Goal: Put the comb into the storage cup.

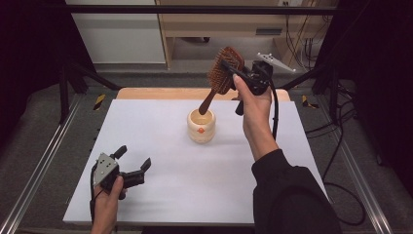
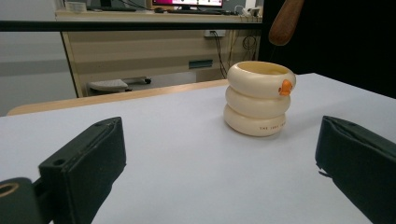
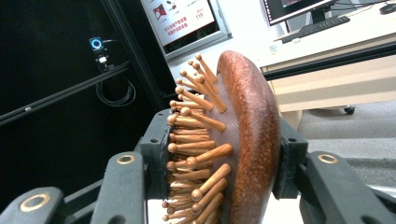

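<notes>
1. Nearest the high camera, a dark sleeve [image 1: 292, 195] rises from the bottom edge at the right; the person's right hand [image 1: 253, 105] is lifted above the far right part of the worktop.
2. White worktop [image 1: 160, 185] spreads across the middle, with a wooden strip along its far edge.
3. Wooden paddle hairbrush [image 1: 221, 73] is held up in the air, tilted, head upward and handle pointing down toward the cup; the handle's tip hangs just over the cup's mouth, and whether it touches cannot be told.
4. Right claw [image 1: 233, 68] is closed on the brush head: in the right gripper view its jaws press the bristle side and the rounded back of the head [image 3: 243, 140].
5. Left claw [image 1: 132, 163] rests low on the near left of the worktop, held by the left hand [image 1: 107, 204], jaws spread wide with nothing between them, well apart from the cup.
6. Cream ringed cup [image 1: 201, 126] stands upright near the worktop's centre, three stacked bulges with a small orange mark [image 2: 286, 87] on its top ring.
</notes>
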A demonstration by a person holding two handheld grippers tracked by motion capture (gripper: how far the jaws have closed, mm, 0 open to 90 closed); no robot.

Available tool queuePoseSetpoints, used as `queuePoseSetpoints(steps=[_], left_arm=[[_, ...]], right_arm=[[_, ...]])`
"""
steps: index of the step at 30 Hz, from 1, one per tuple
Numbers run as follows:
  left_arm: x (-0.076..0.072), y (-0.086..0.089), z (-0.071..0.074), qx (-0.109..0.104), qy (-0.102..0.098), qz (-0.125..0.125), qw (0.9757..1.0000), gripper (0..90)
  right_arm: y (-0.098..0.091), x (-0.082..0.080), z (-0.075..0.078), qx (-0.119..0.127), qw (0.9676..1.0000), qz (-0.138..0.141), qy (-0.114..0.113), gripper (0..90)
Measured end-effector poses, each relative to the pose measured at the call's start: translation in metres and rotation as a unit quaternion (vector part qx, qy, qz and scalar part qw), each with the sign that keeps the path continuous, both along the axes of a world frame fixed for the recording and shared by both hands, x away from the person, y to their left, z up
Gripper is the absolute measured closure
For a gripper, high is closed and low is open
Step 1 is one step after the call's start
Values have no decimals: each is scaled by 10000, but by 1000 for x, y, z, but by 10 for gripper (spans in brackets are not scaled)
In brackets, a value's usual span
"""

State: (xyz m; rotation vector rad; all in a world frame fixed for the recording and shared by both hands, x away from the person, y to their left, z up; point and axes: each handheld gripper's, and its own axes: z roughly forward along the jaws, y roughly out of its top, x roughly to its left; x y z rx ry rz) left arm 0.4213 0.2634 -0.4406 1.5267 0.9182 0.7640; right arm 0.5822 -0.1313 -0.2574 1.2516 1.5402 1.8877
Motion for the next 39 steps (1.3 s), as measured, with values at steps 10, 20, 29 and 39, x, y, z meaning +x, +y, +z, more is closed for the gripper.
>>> queuePoseSetpoints(steps=[10,20,29,39], left_arm=[[0,0,0,-1,-12,0,10000,18],[1,0,-1,-30,18,1,10000,17],[1,-1,-1,-18,10,-23,10000,17],[3,4,-2,-38,33,37,10000,17]], right_arm=[[1,2,-4,-37,10000,-19,22,510],[2,3,-12,-36,10000,-26,52,510],[3,9,-27,-111,9998,-77,142,510],[6,14,-43,-133,9996,-125,226,509]])
